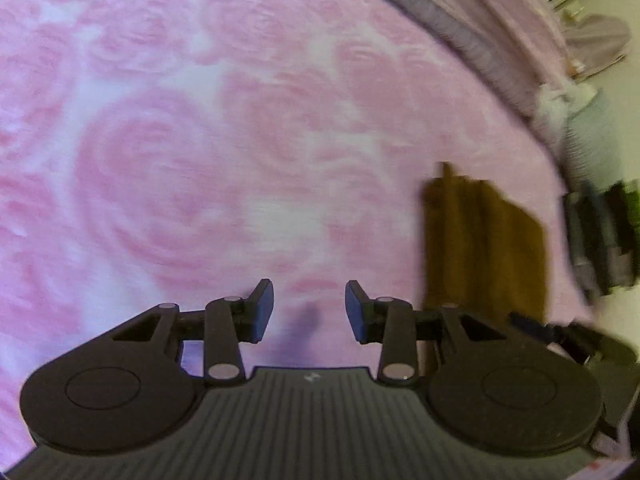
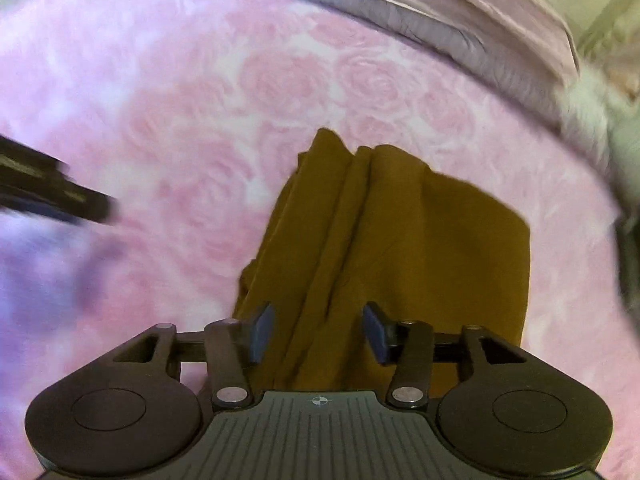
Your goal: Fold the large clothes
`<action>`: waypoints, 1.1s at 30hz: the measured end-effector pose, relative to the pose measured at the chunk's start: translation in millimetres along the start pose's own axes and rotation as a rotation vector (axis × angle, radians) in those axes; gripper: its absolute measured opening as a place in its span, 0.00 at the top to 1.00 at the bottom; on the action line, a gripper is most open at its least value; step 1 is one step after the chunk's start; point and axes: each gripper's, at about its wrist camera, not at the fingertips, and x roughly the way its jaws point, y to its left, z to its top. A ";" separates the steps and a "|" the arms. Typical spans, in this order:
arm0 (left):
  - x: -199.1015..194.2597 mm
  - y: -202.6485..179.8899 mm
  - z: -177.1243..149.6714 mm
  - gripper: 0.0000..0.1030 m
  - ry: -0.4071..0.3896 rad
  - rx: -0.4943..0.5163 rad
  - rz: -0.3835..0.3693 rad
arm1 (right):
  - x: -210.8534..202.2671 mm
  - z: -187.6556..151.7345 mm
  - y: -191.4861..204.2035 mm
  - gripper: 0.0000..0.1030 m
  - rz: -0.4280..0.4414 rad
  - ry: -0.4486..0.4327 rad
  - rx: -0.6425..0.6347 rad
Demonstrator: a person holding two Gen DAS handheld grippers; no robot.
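Note:
A brown garment (image 2: 400,240) lies folded into a long rectangle on a pink rose-patterned blanket (image 2: 200,120). My right gripper (image 2: 318,332) hovers open just above its near end, nothing between the blue pads. In the left wrist view the same brown garment (image 1: 484,240) is off to the right, and my left gripper (image 1: 309,312) stands open over bare blanket (image 1: 200,140), holding nothing. The left gripper also shows as a dark blurred shape (image 2: 52,196) at the left edge of the right wrist view, and the right gripper (image 1: 568,332) appears blurred at the lower right of the left wrist view.
A grey and lilac bedding edge (image 2: 420,28) runs along the far side of the blanket. A white fluffy item (image 2: 592,100) and a pale lilac cloth heap (image 1: 596,40) sit at the far right. Dark objects (image 1: 604,236) stand beyond the bed's right edge.

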 end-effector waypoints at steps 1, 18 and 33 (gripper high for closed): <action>1.6 -8.0 0.6 0.68 0.005 0.001 -0.033 | -11.0 -2.2 -14.2 0.56 0.030 -0.014 0.047; 110.0 -128.8 22.8 0.54 0.107 0.097 -0.219 | 44.7 -41.6 -238.9 0.56 0.093 0.063 0.794; 63.8 -147.0 9.4 0.92 -0.134 0.205 -0.126 | 80.9 12.4 -216.1 0.56 0.065 0.056 0.499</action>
